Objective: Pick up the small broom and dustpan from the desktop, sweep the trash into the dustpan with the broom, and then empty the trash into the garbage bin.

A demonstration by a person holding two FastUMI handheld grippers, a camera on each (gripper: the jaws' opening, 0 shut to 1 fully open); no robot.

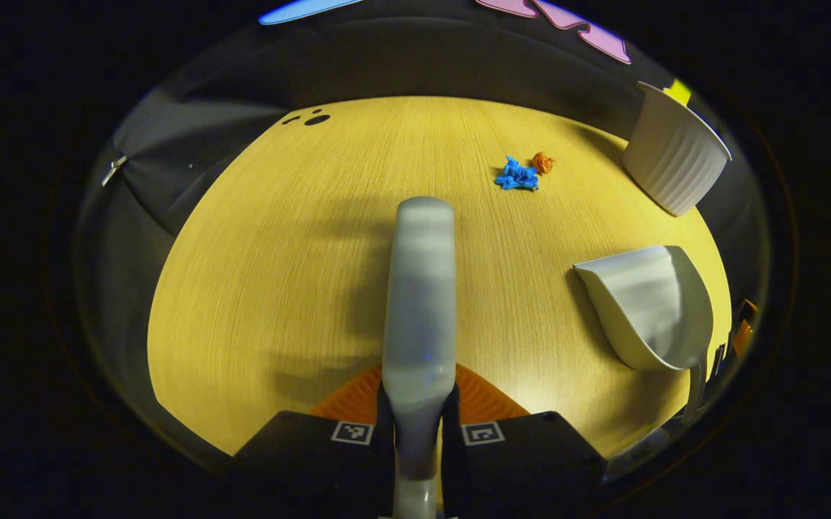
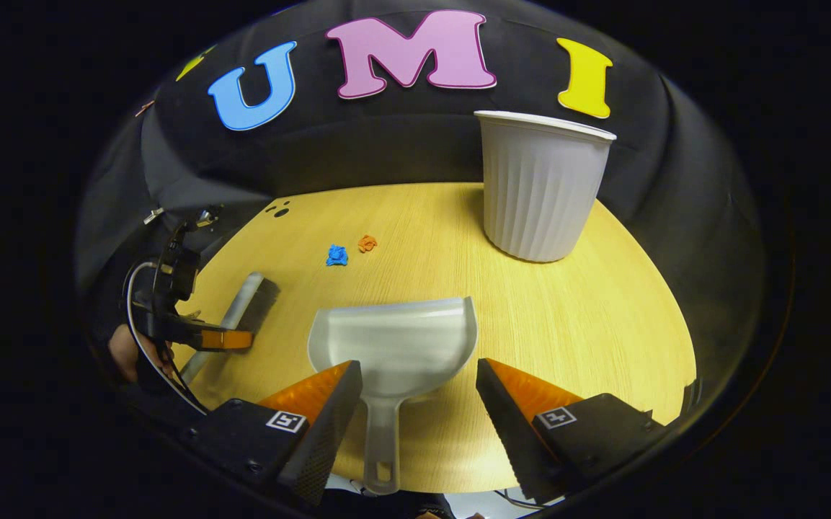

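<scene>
- My left tool (image 1: 419,422) is clamped on the broom (image 1: 421,288), which runs toward 12 o'clock over the table (image 1: 256,288).
- My right tool (image 2: 415,404) is spread apart, its fingers on either side of the dustpan (image 2: 395,346) handle, not touching it.
- Blue scrap (image 2: 336,254) and orange scrap (image 2: 367,243) lie at 11 o'clock of the dustpan.
- Bin (image 2: 541,187) stands upright at 1 o'clock.

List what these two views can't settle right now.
- Garbage bin contents: in both views only the ribbed outside wall shows.
- Broom bristles: left gripper view looks down its grey back; in the right gripper view they are small and dark.
- Trash material: the blue scrap and orange scrap are too small.
- Dustpan handle end: cut off by the right gripper view's lower edge.
</scene>
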